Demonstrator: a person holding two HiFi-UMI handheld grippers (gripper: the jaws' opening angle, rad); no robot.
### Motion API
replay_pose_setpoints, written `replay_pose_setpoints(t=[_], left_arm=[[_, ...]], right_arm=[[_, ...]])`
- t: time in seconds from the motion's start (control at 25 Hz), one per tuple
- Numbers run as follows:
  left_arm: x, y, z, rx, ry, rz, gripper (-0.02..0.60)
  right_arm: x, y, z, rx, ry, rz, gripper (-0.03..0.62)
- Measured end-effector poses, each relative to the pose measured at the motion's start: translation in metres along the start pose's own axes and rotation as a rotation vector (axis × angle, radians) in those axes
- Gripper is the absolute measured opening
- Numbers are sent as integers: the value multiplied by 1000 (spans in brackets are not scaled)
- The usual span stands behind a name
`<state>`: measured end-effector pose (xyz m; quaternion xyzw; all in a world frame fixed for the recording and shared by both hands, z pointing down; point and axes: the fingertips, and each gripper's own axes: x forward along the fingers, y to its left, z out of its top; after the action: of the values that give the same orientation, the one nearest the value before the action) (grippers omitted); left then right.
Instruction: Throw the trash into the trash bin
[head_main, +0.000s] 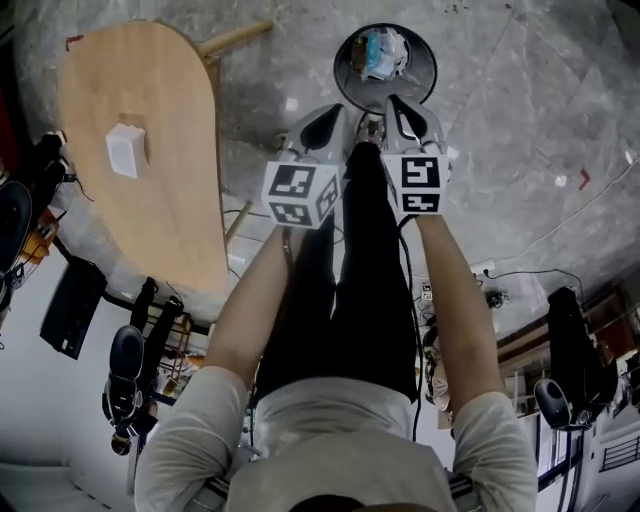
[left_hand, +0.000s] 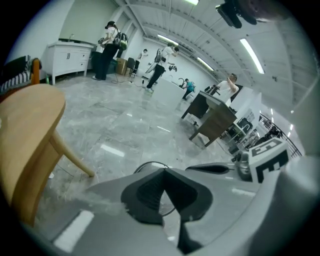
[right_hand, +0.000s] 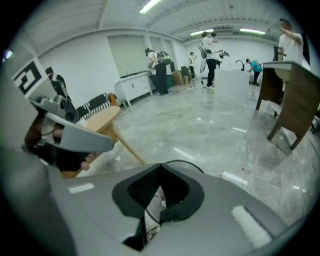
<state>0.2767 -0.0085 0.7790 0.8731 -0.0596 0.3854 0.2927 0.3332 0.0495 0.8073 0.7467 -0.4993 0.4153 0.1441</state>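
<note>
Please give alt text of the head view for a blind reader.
A person holds the left gripper and right gripper, both shut and empty, side by side near a round black trash bin containing blue-white trash. A light wooden table bearing a white box stands at left.

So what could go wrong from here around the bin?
The round black trash bin stands just ahead of the left gripper and right gripper, both shut and empty; a careless swing might tip it. Loose cables on the grey floor could catch a foot. The white box on the oval wooden table may get forgotten.
</note>
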Motion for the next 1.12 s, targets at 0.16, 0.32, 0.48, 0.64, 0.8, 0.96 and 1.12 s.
replay_pose_setpoints(t=[0.16,0.32,0.48,0.64,0.8,0.96,1.12], left_arm=[[-47,-20,61,47,-63,0,20],[-111,-45,126,111,-176,-15,18],[-181,-68,167,132,-255,-15,18],[-237,-93,198,184,-330,-12,19],[-294,-115,218,217,-369,33,18],[-343,-139,238,264,-459,34,18],[-393,-143,244,214,-554,86,19]], right_arm=[[-58,26,76,25,-139,-3,8],[-125,66,162,-38,-287,3,8],[-186,109,224,-91,-365,27,8],[-240,135,285,-109,-477,40,8],[-301,155,323,-128,-540,36,8],[-337,177,321,-145,-577,54,8],[-368,218,323,-157,-607,108,8]])
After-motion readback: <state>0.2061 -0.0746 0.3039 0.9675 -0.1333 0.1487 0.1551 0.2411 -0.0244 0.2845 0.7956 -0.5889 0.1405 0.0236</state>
